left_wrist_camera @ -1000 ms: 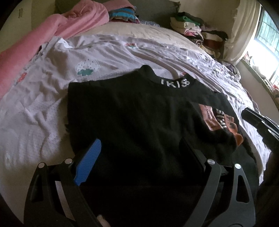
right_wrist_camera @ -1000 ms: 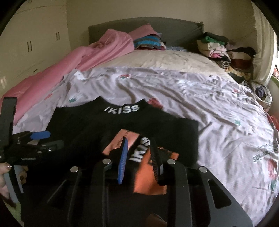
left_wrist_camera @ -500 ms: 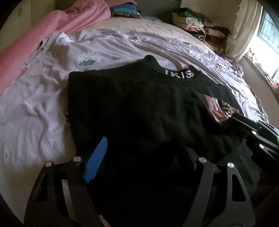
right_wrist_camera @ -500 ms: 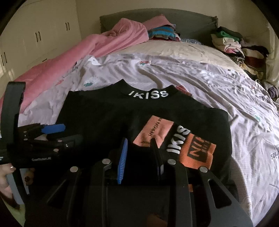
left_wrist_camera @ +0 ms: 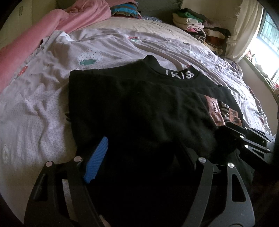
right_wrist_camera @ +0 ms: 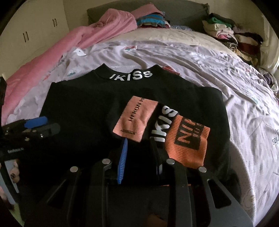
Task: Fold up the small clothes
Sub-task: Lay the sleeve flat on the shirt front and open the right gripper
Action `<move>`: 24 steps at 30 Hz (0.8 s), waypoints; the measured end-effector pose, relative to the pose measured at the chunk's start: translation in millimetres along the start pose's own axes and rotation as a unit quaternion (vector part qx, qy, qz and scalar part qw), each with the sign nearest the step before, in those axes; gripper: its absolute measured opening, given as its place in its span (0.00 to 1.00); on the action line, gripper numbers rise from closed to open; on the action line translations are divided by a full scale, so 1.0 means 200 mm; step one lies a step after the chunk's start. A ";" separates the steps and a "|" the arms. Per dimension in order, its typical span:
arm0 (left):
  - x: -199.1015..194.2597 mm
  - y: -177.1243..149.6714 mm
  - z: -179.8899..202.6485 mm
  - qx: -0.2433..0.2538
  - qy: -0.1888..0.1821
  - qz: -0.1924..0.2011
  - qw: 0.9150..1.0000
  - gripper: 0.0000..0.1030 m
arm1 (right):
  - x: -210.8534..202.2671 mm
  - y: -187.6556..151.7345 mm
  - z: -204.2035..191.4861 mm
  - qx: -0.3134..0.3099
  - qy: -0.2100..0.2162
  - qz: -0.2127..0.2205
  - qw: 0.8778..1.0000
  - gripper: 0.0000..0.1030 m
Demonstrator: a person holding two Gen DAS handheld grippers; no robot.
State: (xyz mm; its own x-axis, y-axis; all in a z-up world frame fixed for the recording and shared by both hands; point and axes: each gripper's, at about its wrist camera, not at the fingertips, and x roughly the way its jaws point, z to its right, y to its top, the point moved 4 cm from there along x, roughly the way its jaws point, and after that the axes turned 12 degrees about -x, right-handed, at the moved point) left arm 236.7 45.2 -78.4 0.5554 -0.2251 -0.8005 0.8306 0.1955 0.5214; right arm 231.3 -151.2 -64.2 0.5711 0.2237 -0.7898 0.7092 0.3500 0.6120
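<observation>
Left wrist view has the left gripper [left_wrist_camera: 139, 157] nearest, its jaws spread wide over the near hem of the black top [left_wrist_camera: 139, 111], blue pad [left_wrist_camera: 97, 162] on one side; whether the pads press the cloth I cannot tell, as the dark fabric swallows the far finger. Just to the right, the right gripper [left_wrist_camera: 232, 129] lies low on the same garment. From the right wrist view, that right gripper [right_wrist_camera: 139, 157] has its jaws drawn narrow around a fold of black cloth, beside a pink patch [right_wrist_camera: 136, 118] and an orange cuff [right_wrist_camera: 188, 143]. The top lies flat on the pale printed sheet [right_wrist_camera: 200, 69], sleeve folded across its front, its lettered collar [right_wrist_camera: 130, 76] facing away. Farther off sit a pink blanket [right_wrist_camera: 97, 35] and stacked clothes [right_wrist_camera: 232, 36] against the headboard [right_wrist_camera: 183, 10].
</observation>
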 end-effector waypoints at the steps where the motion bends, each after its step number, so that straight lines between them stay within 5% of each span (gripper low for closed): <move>1: 0.00 0.00 0.00 0.000 0.000 0.000 1.000 0.67 | 0.00 0.00 0.00 -0.001 -0.002 -0.001 1.000 0.23; 11: 0.00 0.00 0.00 0.000 0.000 0.000 1.000 0.67 | -0.01 -0.03 0.02 0.016 0.002 0.000 1.000 0.23; 20: -0.01 -0.01 0.01 0.000 0.000 0.000 1.000 0.67 | -0.11 -0.02 -0.01 0.022 0.017 0.028 0.999 0.42; 24: -0.01 -0.01 0.01 0.001 0.000 0.000 1.000 0.67 | -0.15 -0.02 -0.01 0.024 0.009 0.039 0.999 0.59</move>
State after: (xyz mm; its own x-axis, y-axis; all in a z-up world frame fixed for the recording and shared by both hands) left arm 234.0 44.3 -77.3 0.5549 -0.2247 -0.8010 0.8311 0.1942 0.5212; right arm 211.0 -156.9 -43.0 0.6183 0.2646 -0.7401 0.6824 0.2864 0.6725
